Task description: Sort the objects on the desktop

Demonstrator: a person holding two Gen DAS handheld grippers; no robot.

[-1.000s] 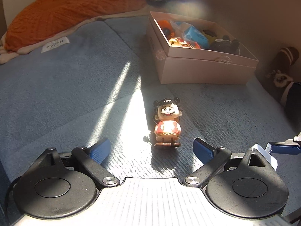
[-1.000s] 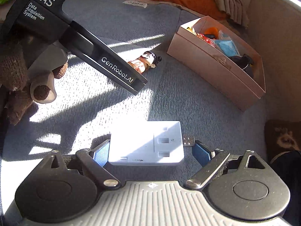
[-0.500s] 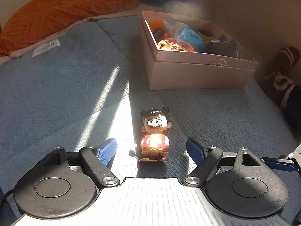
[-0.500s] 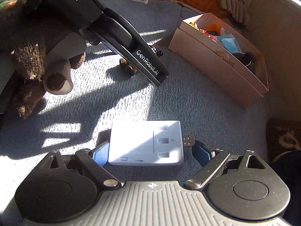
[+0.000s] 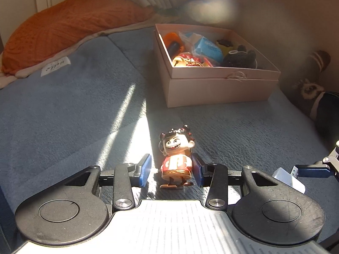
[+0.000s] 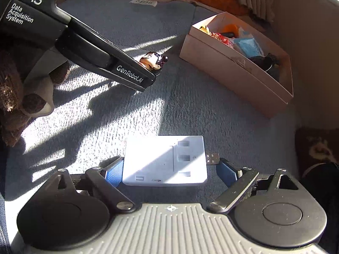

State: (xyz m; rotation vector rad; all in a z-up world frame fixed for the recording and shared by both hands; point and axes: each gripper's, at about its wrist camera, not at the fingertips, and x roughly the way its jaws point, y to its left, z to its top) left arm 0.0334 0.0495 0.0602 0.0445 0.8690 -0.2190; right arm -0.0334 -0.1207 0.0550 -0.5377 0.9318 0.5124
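While the jaws of the left gripper [image 5: 172, 170] are closing, a small toy figure [image 5: 177, 158] with a red body and dark hair buns is seen standing upright between the blue pads on the grey-blue blanket [image 5: 70, 114]. The right-hand pad appears to be touching the figure's side, whereas a narrow gap is left at the left-hand pad [image 5: 145, 169], so a firm grip is not yet shown. The step in hand is judged to be the pick-up of this figure. Well beyond it, an open cardboard box [image 5: 220, 89] is placed, already filled with other small items, and it is taken to be where sorted things are gathered.

In the right wrist view, the right gripper [image 6: 170, 172] is held wide around a flat white hub [image 6: 165, 163] with a USB plug at its right side. The left pad lies against the hub's edge, while the other pad sits beside the plug rather than on the casing; no squeeze can be confirmed. The hub rests on the blanket, near the figure.

For the next move, the closing on the figure would need to be finished evenly so that the toy is not tipped, after which a lift and a carry toward the box would be called for.
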